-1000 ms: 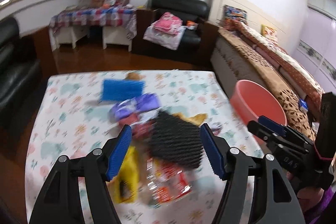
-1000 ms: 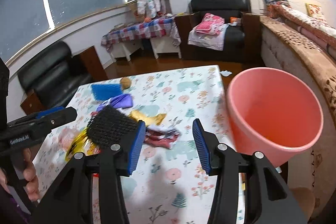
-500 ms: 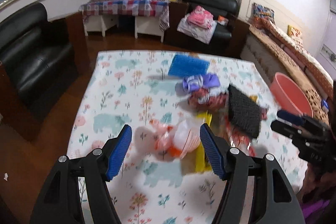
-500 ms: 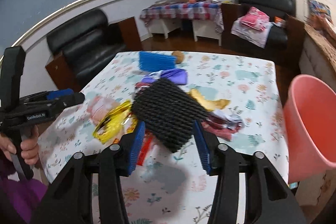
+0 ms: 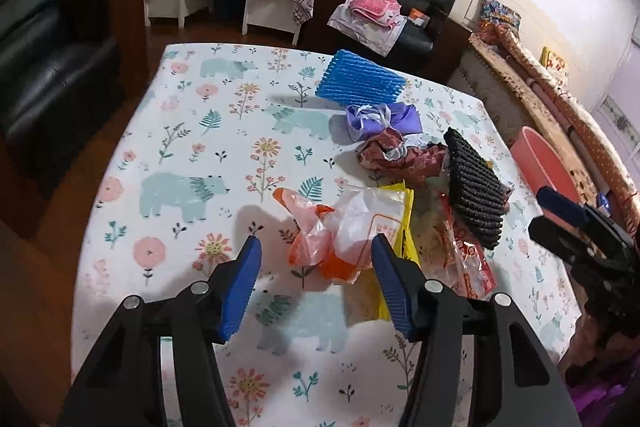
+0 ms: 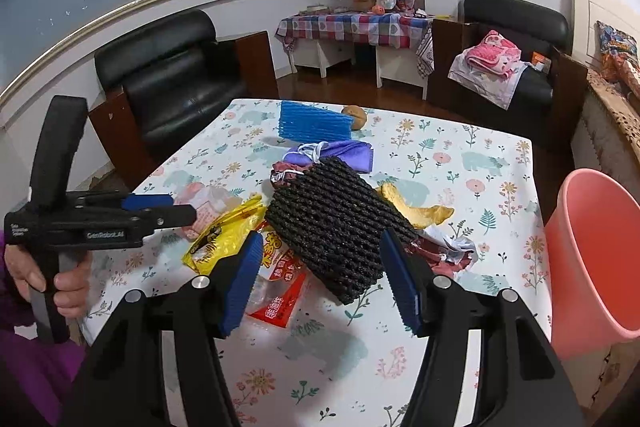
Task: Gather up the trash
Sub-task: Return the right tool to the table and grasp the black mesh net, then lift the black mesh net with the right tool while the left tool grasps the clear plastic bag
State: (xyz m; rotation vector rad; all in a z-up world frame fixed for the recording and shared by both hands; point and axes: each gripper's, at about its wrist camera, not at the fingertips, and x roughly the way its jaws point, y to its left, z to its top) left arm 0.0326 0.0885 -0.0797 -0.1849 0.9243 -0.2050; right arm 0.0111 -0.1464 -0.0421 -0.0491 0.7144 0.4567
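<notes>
**Trash pile lay in front of both open tongs, bucket at the right edge**

The trash lay in one loose pile on the table, toward its right half. Nearest to the left tongs was a crumpled orange and clear plastic bag; it sat just ahead of the tips, a little right of their middle line. The left tongs were open and held nothing. A black foam net lay straight ahead of the right tongs, with its long side running away and to the left, on top of a red snack wrapper and beside a yellow wrapper. The right tongs were also open and empty, and the net's near corner seemed to reach between the tips.

Farther off were a purple wrapper and a blue foam net. The pink bucket stood past the table's right edge, so the right hand was the nearer one to it. The left and near parts of the table offered free room for approach.
</notes>
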